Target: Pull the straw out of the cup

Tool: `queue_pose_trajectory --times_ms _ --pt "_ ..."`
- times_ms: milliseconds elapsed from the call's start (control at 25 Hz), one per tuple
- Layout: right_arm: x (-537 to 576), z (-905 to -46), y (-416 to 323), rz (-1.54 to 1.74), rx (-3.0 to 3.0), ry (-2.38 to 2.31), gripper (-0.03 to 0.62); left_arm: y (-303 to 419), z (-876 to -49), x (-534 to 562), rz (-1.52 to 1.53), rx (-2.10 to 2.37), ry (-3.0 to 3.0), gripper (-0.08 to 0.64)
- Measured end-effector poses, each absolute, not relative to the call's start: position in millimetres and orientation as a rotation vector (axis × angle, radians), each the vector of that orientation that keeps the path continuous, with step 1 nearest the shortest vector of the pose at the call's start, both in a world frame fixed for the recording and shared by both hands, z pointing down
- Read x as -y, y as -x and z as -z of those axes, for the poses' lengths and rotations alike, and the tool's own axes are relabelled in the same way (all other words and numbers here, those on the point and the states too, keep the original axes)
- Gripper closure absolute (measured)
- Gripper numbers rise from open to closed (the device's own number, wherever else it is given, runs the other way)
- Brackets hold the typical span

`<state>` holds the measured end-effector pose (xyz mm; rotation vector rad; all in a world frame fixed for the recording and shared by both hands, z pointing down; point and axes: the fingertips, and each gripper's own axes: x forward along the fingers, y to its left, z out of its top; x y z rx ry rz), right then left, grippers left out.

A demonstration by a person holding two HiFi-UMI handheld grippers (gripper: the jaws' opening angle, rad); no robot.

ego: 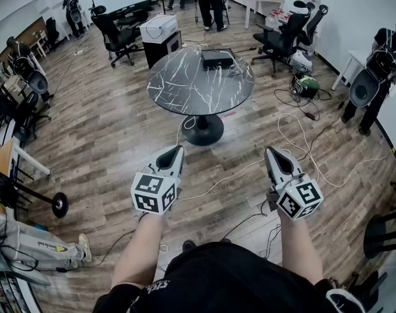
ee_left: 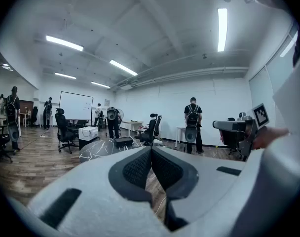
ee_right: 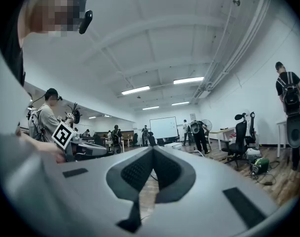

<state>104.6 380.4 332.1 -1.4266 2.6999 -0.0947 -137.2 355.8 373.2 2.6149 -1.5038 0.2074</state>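
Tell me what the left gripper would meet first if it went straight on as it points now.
Probably the round marble table: the left gripper, shut and empty, aims toward it over wooden floor. Depth is unclear, so it might pass below the top.

Neither a cup nor a straw can be made out in any of the views. A round table with a black, white-veined marble top (ego: pixel 185 87) is seen ahead, carried on a single black pedestal foot (ego: pixel 203 130) on the wooden floor (ego: pixel 107 129). A black box-shaped device (ego: pixel 217 59) is set on it near its far edge. The left gripper (ego: pixel 178 150) and the right gripper (ego: pixel 271 151) are held side by side, well short of the table's near edge, each with its jaws closed together on nothing.
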Motion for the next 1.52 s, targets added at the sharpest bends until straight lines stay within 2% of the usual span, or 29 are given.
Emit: queue_pose_trajectory --times_ms 520,920,1520 --pt "-398.0 -328.9 -159.7 0.108 -2.665 1.392 0.591 78.9 -356.3 -374.8 -0.213 1.506 -2.668 0.551" --pt "-400.5 -346.0 -175.9 0.206 -2.689 1.301 0.589 49.0 -363.6 -376.8 -0.222 1.488 -2.673 0.551" --pt "-297.9 -381.6 -160.5 0.321 -2.754 1.335 0.589 47.8 -388.5 -264.3 -0.179 1.380 -2.704 0.551"
